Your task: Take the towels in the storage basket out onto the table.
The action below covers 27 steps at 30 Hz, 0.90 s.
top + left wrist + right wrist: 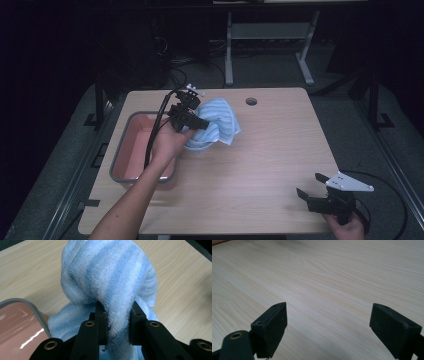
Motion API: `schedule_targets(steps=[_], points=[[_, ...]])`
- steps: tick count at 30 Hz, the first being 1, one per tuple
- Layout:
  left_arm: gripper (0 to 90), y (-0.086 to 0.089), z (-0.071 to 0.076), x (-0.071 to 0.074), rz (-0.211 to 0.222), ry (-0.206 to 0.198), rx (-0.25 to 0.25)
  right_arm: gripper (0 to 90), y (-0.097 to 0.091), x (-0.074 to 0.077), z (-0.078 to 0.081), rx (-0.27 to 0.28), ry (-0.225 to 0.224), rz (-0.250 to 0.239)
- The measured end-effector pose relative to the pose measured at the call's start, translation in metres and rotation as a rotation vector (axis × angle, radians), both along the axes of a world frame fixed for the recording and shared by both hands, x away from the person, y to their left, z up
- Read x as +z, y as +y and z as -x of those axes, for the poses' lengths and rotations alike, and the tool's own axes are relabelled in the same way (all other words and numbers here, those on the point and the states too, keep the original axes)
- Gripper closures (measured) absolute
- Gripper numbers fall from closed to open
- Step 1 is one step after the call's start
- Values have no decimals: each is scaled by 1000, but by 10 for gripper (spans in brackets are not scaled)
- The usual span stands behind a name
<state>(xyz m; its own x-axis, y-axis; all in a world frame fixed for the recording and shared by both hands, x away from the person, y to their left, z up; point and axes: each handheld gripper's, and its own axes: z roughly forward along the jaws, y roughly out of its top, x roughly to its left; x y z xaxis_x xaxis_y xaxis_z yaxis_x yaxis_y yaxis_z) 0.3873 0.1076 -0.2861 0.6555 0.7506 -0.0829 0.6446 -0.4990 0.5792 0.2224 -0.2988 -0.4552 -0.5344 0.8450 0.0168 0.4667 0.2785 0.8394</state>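
Jaws of the left gripper are clamped on a thick fold of the blue-and-white striped towel, which bunches above the pads and hangs down behind them. In the high view that gripper sits at about eleven o'clock from the table's middle, with the towel at its three o'clock side, part lifted and part resting on the wooden table. At the gripper's eight o'clock lies the pink bin with its grey rim, close beside the towel but not under it; the left gripper view puts a corner of the bin at nine o'clock.

The right gripper waits at five o'clock near the table's front edge, well apart from the cloth, jaws spread wide over bare wood.

The step in hand looks like carrying the gripped towel toward the bin. The next move likely calls for lifting the cloth high enough that its trailing end clears the bin's rim, swinging it toward eight o'clock until it hangs over the bin's inside, then letting go.
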Motion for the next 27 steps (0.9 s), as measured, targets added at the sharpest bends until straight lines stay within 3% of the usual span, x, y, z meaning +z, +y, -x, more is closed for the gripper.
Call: schedule_targets(steps=[27], points=[[737, -57, -11, -18, -49, 26, -58, 141, 1, 1, -1, 9, -3, -9]])
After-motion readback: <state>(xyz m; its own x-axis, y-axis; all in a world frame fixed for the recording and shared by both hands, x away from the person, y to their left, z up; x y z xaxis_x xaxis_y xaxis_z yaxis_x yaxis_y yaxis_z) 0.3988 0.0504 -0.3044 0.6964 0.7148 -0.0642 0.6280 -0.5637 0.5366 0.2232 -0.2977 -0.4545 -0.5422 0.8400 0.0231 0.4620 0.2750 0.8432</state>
